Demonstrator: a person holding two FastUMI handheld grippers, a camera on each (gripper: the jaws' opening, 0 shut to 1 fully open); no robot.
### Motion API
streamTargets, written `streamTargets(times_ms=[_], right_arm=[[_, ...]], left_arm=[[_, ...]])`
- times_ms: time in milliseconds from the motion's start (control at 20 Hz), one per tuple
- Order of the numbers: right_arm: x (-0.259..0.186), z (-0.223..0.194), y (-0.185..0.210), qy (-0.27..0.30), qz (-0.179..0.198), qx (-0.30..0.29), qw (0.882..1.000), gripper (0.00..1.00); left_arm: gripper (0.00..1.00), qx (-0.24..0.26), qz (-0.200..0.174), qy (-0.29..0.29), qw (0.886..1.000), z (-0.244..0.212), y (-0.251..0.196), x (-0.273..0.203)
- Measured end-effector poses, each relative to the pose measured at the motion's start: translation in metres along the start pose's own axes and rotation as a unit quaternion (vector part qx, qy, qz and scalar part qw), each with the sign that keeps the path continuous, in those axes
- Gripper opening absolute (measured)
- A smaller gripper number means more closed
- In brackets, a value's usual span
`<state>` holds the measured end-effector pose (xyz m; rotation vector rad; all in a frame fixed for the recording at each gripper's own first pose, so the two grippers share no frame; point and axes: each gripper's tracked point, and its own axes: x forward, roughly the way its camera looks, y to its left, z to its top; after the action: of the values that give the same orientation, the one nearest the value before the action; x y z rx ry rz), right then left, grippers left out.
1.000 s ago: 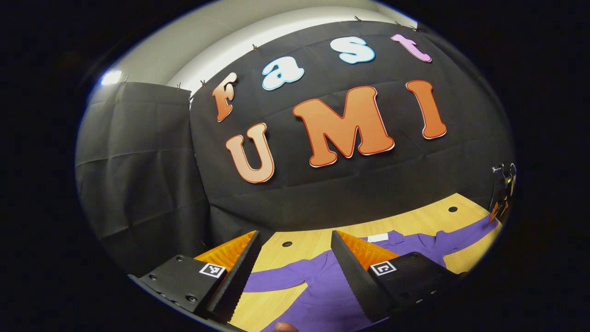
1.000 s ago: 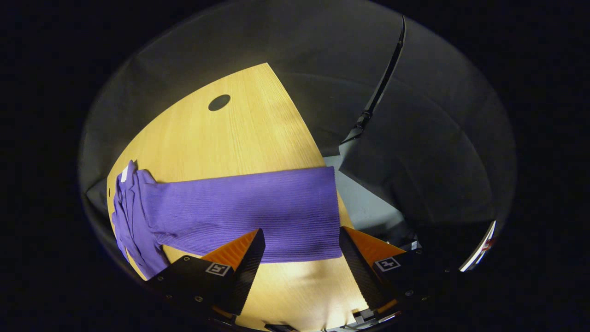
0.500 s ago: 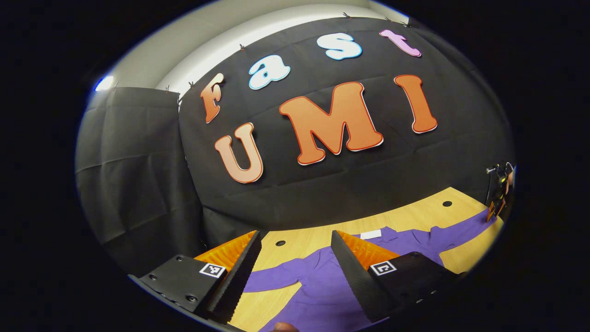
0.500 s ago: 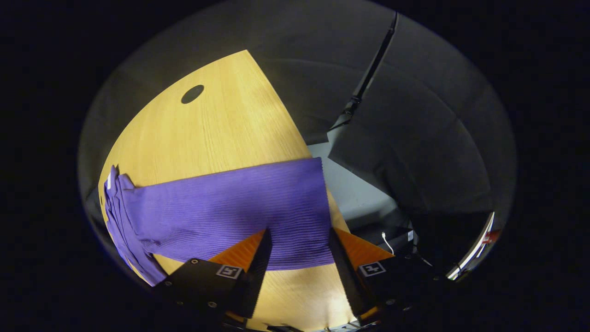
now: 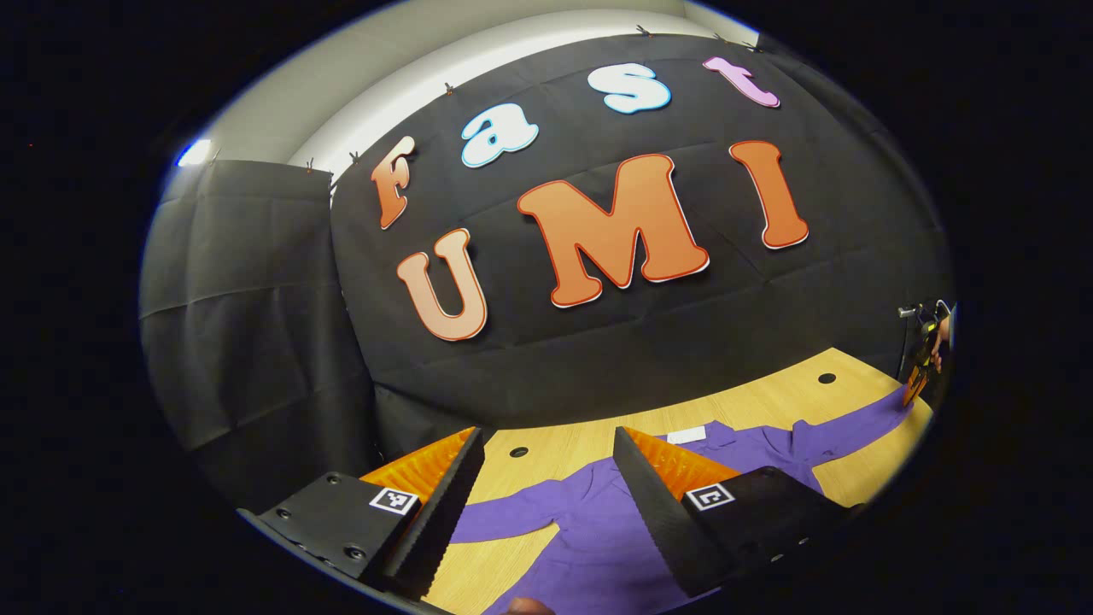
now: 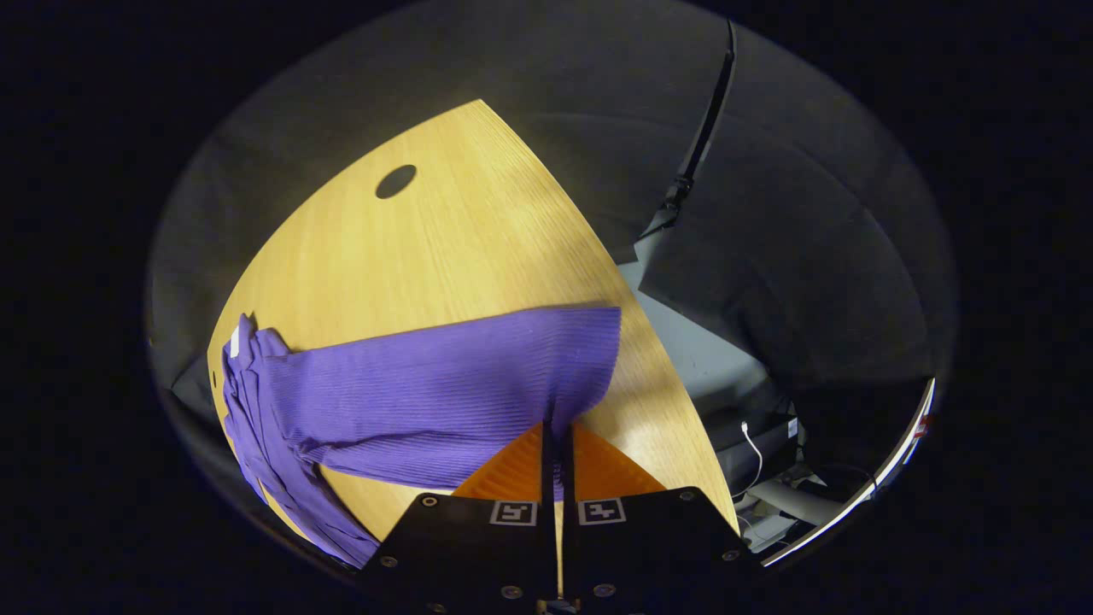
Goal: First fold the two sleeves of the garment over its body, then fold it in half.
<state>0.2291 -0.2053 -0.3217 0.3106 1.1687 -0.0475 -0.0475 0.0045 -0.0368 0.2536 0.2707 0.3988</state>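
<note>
First sleeve fold: right tool (image 6: pixel 557 440) pinched the sleeve (image 6: pixel 444 393) cuff; next, carry it toward nine o'clock over the body; left tool (image 5: pixel 546 487) gaped wide.

Pale wooden table (image 5: pixel 581 448) below and ahead of the left gripper's fingers (image 5: pixel 435 504), with one round hole (image 5: pixel 518 451) just beyond the gap between them and a second hole (image 5: pixel 827 377) far off to their right. Black cloth wall (image 5: pixel 256 299) straight ahead and to the left, pinned along its top edge with small clips (image 5: pixel 448 87); white wall (image 5: pixel 384 77) above that.

Same table (image 6: pixel 427 256) ahead of the right gripper's fingers (image 6: pixel 512 465), a hole (image 6: pixel 395 181) far ahead and left. Past the table edge to their right, grey floor (image 6: pixel 692 350), a thin white cable (image 6: pixel 751 440), and a dark pole (image 6: pixel 696 154) rising against black cloth (image 6: pixel 811 256).
</note>
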Motion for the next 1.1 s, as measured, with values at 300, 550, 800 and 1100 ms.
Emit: streamTargets(times_ms=[300,550,800,1100], right_arm=[[-0.055,-0.002,0.058,-0.035,0.059,-0.017,0.998,0.03],[-0.107,-0.002,0.130,-0.078,0.091,-0.042,0.992,0.03],[-0.160,-0.008,0.210,-0.117,0.115,-0.085,0.983,0.03],[-0.185,-0.032,0.309,-0.126,0.123,-0.148,0.973,0.03]], left_arm=[[1.00,-0.017,-0.023,-0.002,1.000,-0.009,0.005,0.005],[0.98,-0.031,-0.049,-0.022,0.998,-0.016,0.029,0.017],[0.98,-0.043,-0.063,-0.035,0.996,-0.025,0.065,0.043],[0.98,-0.054,-0.061,-0.030,0.996,-0.052,0.121,0.068]])
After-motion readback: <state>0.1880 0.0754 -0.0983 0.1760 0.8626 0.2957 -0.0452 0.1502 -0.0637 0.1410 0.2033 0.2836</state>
